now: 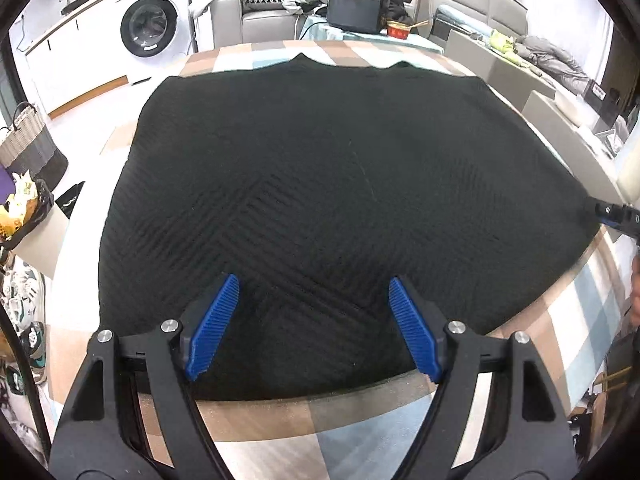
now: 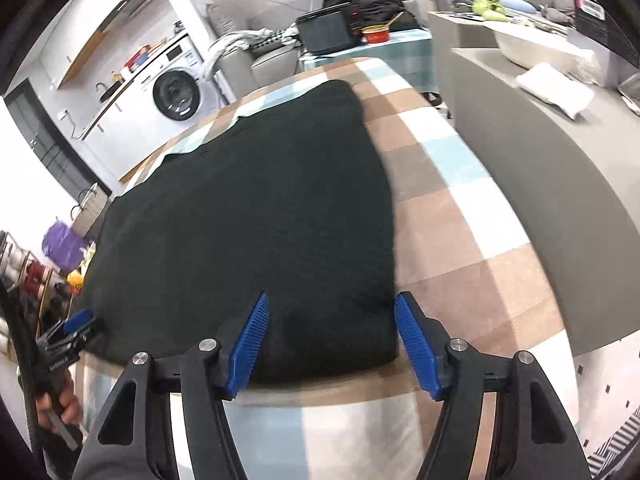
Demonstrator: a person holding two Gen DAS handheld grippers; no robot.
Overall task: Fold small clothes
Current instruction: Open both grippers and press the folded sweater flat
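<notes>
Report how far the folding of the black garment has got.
Done: the black garment lies spread flat on the checked tablecloth, with no fold visible. In hand: nothing gripped; the left claw and right claw both stand open over its near edge, the right one at its near right corner. Left: gripping the near edge and making every fold.

The left gripper (image 1: 314, 328) and the right gripper (image 2: 330, 344) look the same: black plastic arms with triangular cut-outs, round silver screws at the joints, and blue ribbed pads (image 1: 214, 328). A grey sleeve (image 2: 108, 464) shows below
</notes>
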